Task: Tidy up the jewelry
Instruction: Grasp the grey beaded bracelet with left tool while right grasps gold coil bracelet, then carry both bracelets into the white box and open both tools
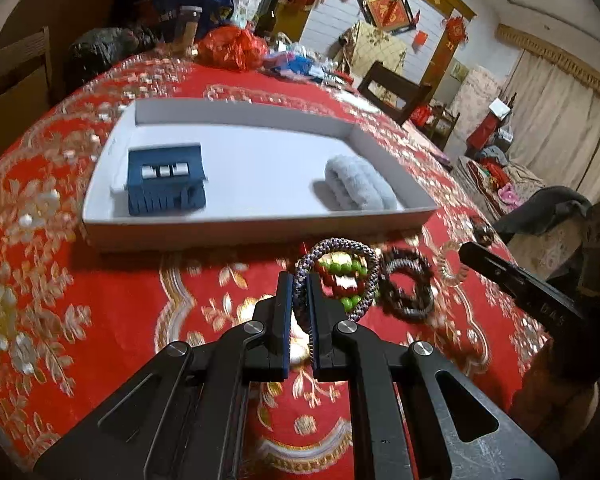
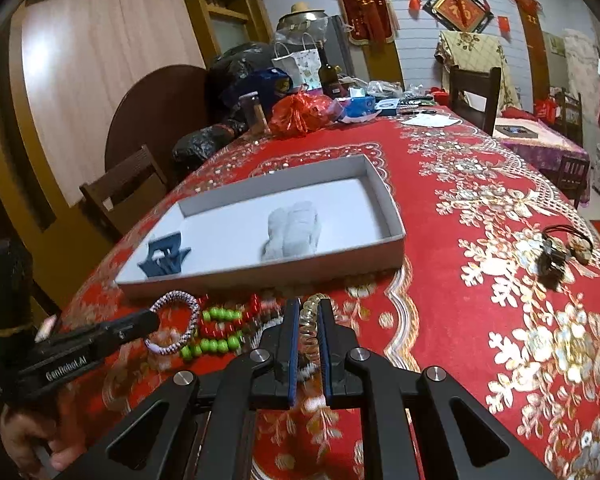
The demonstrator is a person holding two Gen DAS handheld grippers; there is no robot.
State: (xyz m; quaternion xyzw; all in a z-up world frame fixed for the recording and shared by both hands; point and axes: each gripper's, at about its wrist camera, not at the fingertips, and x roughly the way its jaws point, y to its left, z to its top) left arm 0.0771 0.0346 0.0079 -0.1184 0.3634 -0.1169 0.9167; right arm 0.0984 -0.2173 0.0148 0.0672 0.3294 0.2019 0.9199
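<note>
- Tablecloth [image 2: 480, 208] comes first — it is red with gold and silver flowers, and it covers the whole table.
- Next is the white box [image 1: 260, 226], a wide, low tray that sits on the cloth, just past the pile of jewelry.
- Inside the box, on the left in the left wrist view, is a blue hair clip [image 1: 165, 179] with three pale squares on top.
- Also inside, well apart from the clip, lies a fluffy pale scrunchie [image 1: 358, 184].
- The left gripper [image 1: 299, 280] is clamped tight on a purple and white braided bracelet [image 1: 340, 276]. The ring of the bracelet sticks out past the fingertips, over the other beads.
- The right gripper [image 2: 309, 306] is squeezed on a clear coiled hair tie [image 2: 310, 328] — the coil sits between the two blue pads.
- On the cloth, just before the box, lies a red and green bead bracelet [image 2: 220, 330].
- Beside the beads, in the left wrist view, is a dark braided bracelet [image 1: 410, 286].
- Far off on the right side of the cloth sits a small dark hair tie with charms [image 2: 560, 254].
- A hand [image 2: 32, 444] grips the handle of the left gripper.
</note>
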